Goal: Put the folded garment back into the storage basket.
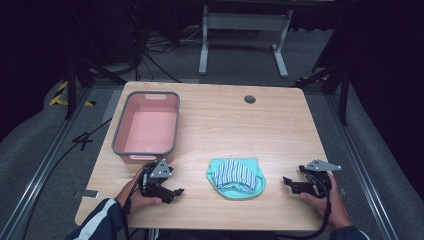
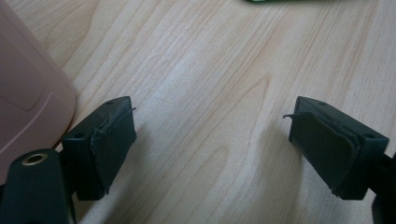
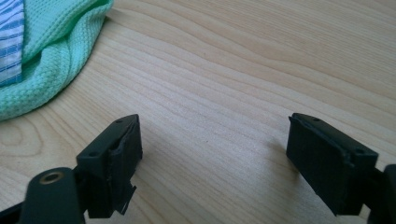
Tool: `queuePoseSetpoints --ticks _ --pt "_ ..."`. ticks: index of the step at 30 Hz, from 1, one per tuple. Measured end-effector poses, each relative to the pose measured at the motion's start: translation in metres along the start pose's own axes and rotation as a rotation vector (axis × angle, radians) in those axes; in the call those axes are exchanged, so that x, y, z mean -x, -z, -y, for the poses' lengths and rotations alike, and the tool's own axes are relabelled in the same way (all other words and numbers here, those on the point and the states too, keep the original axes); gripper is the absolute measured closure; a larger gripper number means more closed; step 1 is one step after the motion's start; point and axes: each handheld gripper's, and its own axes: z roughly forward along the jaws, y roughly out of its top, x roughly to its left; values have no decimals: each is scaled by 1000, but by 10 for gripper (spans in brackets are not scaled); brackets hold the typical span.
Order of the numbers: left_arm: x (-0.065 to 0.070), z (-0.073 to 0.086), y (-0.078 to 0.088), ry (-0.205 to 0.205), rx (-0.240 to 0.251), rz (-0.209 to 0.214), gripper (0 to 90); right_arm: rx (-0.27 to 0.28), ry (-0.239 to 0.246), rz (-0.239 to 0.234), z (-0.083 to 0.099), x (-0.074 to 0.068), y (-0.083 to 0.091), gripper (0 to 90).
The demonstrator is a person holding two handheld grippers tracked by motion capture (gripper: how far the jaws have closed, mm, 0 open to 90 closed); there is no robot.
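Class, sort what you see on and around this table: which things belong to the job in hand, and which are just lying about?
Part of the job:
folded cloths, lying between the grippers
left gripper, jaws open
right gripper, jaws open
probably the pink bin

Just lying about:
grommet hole in the table
white stand beyond it

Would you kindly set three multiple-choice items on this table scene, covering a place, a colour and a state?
1. The folded cloths lie:
A. in the tub
B. between the two grippers
C. at the far edge

2. The tub is:
A. pink with a grey rim
B. blue
C. yellow

3. The left gripper has its jaws:
A. shut on the cloths
B. shut on the tub
C. open

Answers:
1 B: the high view shows the right gripper on their other side.
2 A: colours plain from above.
3 C: bare table shows between them.
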Motion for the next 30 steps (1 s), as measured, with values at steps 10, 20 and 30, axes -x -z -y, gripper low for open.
queuePoseSetpoints --ticks 10,20,30 --pt "4 -2 3 10 -21 -18 182 -14 -2 3 -1 0 0 173" --pt "10 -18 10 18 22 -2 266 -34 -3 -3 -6 -5 1 250" --pt "18 -37 0 -18 25 -5 265 -6 35 -77 -24 -30 7 294"
